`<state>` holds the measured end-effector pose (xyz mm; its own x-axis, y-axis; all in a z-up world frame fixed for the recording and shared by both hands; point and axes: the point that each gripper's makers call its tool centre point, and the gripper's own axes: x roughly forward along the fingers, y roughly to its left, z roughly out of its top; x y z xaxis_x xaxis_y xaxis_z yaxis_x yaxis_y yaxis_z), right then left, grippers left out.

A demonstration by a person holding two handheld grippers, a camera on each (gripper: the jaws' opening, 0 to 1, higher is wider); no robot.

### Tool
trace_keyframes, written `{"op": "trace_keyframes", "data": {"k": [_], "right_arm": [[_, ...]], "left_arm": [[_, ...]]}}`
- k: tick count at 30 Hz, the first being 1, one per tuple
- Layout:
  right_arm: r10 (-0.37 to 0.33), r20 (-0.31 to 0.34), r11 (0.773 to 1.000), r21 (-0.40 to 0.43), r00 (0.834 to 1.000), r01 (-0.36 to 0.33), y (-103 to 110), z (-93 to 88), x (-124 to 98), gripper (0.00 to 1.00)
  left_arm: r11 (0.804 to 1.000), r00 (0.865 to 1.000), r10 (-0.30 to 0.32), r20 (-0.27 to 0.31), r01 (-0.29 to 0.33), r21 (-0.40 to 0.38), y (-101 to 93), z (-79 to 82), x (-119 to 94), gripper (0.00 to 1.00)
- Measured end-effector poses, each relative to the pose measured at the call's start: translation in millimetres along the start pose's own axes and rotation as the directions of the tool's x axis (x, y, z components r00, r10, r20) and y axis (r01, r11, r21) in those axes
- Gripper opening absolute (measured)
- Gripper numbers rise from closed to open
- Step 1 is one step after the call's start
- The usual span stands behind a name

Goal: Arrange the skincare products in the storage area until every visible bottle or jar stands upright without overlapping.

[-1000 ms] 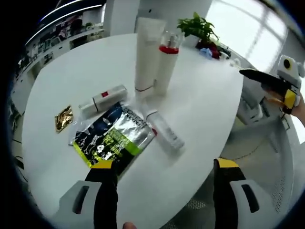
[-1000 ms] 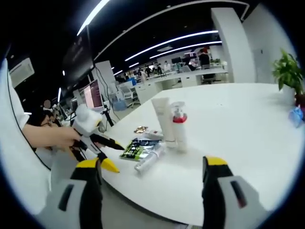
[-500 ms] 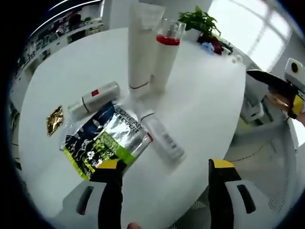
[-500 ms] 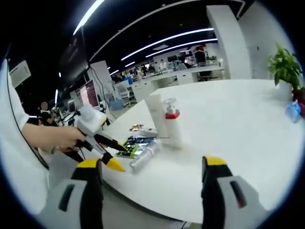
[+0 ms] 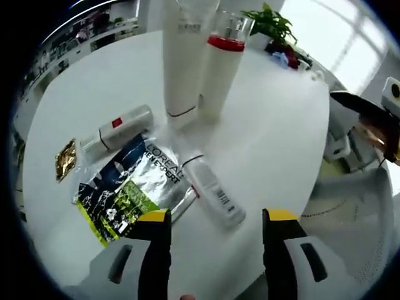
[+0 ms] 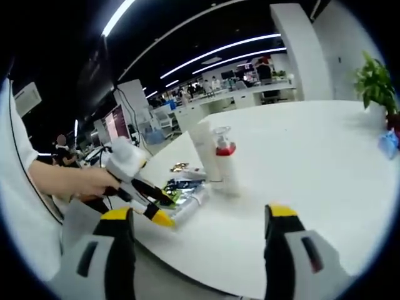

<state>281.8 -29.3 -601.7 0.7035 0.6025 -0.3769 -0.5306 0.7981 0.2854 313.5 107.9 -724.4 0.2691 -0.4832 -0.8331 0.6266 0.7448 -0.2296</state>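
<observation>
On the round white table [image 5: 281,137] a tall white tube [image 5: 182,56] and a pump bottle with a red collar [image 5: 220,69] stand upright side by side. A small white tube with a red mark [image 5: 119,128] lies flat, and a clear bottle [image 5: 214,190] lies on its side beside a L'Oreal foil sachet [image 5: 134,187]. My left gripper [image 5: 217,219] is open, just short of the lying bottle. My right gripper [image 6: 200,214] is open and empty, back from the table edge. From there I see the left gripper [image 6: 167,209], held in a hand, over the lying bottle [image 6: 190,200] and the sachet [image 6: 178,186].
A small gold sachet [image 5: 65,159] lies left of the foil one. A potted plant [image 5: 270,25] stands at the table's far side. My right gripper [image 5: 365,115] comes in at the right edge, off the table. Office desks and screens lie behind [image 6: 125,125].
My left gripper has moved forward and down toward the lying bottle, so the products look larger. In the right gripper view it has slid right over the sachet. The products have not moved.
</observation>
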Motion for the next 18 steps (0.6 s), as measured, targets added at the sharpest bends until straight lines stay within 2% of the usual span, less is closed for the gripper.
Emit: {"op": "trace_keyframes", "data": {"k": [13,18], "right_arm": [[-0.012,0.007,1.0,0.004,1.0,0.012,-8,3.4,3,0.86],[-0.015,0.005,1.0,0.009,1.0,0.015,-10,2.8,5,0.86]], "left_arm": [[1.0,1.0,-0.004,-0.015,0.004,0.002,2.0,8.8,19,0.47],[1.0,1.0,-0.002,-0.005,0.002,-0.005,4.2,12.6,21,0.39]]}}
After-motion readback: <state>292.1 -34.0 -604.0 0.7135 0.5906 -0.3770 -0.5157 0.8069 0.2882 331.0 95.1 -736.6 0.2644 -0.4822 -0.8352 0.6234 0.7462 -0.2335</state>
